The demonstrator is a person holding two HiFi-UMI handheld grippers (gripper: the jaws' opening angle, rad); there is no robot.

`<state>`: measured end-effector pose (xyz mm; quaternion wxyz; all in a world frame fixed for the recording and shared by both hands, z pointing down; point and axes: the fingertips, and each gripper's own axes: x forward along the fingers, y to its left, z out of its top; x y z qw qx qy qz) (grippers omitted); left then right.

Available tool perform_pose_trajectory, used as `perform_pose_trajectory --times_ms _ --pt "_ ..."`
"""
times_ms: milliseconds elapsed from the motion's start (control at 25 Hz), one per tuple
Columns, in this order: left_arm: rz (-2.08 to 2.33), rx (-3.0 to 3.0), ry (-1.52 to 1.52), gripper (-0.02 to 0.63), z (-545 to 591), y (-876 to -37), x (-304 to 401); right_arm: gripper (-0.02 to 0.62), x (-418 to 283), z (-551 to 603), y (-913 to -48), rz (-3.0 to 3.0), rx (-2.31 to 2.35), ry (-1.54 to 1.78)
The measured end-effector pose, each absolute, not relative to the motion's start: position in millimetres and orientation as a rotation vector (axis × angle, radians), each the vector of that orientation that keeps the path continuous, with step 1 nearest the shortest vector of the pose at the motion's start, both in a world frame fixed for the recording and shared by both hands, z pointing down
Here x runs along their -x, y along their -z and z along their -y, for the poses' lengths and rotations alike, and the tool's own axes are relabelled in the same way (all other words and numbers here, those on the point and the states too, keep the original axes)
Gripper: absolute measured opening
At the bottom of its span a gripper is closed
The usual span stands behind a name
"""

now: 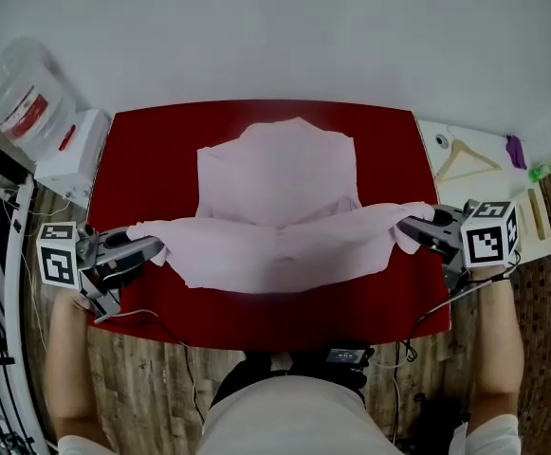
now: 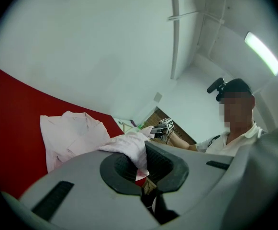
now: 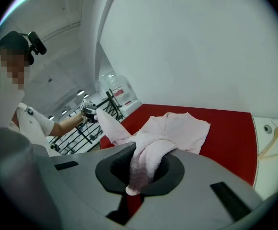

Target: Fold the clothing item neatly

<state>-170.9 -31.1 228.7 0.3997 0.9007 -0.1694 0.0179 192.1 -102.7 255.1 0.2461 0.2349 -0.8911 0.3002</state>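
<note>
Left tool and right tool each pinch the shirt above the near edge of the desk; uneven lifting could skew the fold.

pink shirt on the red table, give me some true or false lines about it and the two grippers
1. The left gripper and right gripper are each shut on the pink shirt. True.
2. The shirt lies on a blue table. False: the table is red.
3. A wooden hanger lies on top of the shirt. False: the hanger lies on the white side surface right of the table, apart from the shirt.
4. The shirt's near part stretches between the two grippers. True.
</note>
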Motion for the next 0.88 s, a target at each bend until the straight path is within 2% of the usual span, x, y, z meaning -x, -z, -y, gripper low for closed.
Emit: perform_pose_trajectory --times_ms 440,880 --pt "0.554 -2.188 -0.068 0.011 100.3 -263.3 175.4 0.020 -201.4 171.7 -301.6 2.439 -0.508 -0.908" --pt "0.494 -2.094 -0.032 0.011 169.4 -329.2 187.2 0.020 -188.0 232.9 -362.5 2.327 -0.644 -1.061"
